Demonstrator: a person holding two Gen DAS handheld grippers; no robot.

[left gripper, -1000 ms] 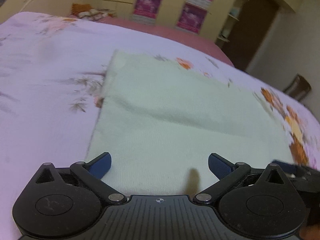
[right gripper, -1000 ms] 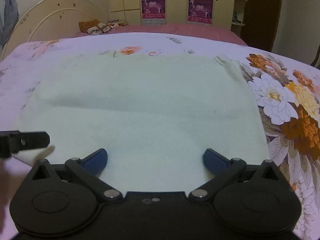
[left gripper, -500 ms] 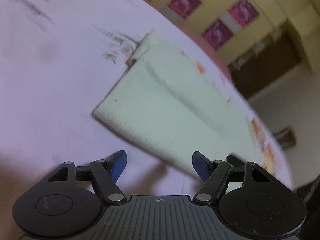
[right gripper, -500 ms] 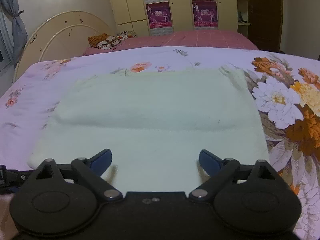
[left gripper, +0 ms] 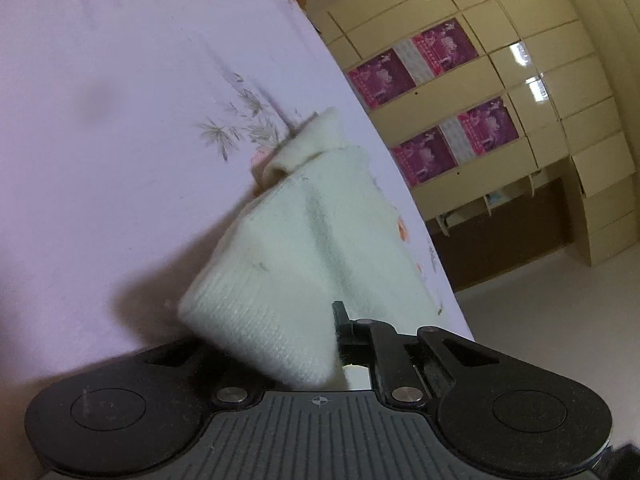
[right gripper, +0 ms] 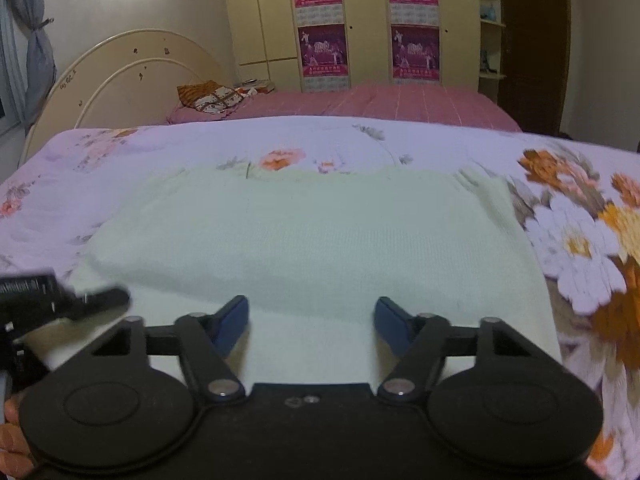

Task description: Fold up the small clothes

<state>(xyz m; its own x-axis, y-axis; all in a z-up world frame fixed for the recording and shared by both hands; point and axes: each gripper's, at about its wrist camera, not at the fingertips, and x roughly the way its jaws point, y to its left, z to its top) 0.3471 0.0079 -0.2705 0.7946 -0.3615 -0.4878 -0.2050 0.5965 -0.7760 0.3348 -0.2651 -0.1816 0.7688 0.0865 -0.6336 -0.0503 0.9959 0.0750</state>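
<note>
So the pale knit garment (right gripper: 312, 240) is lying flat on the floral bedspread (right gripper: 120, 152), long axis running left to right across the near edge; the left gripper (left gripper: 336, 344) is clamped right down on its near left corner, which is bunched up and lifted off the bed; the right gripper (right gripper: 312, 320) sits over the near hem a bit right of middle, 2 blue pads closing but not pinching yet, cloth just below them; I'd say the fold goes away toward the far edge, and the right side needs its grab first or the hem skews.
</note>
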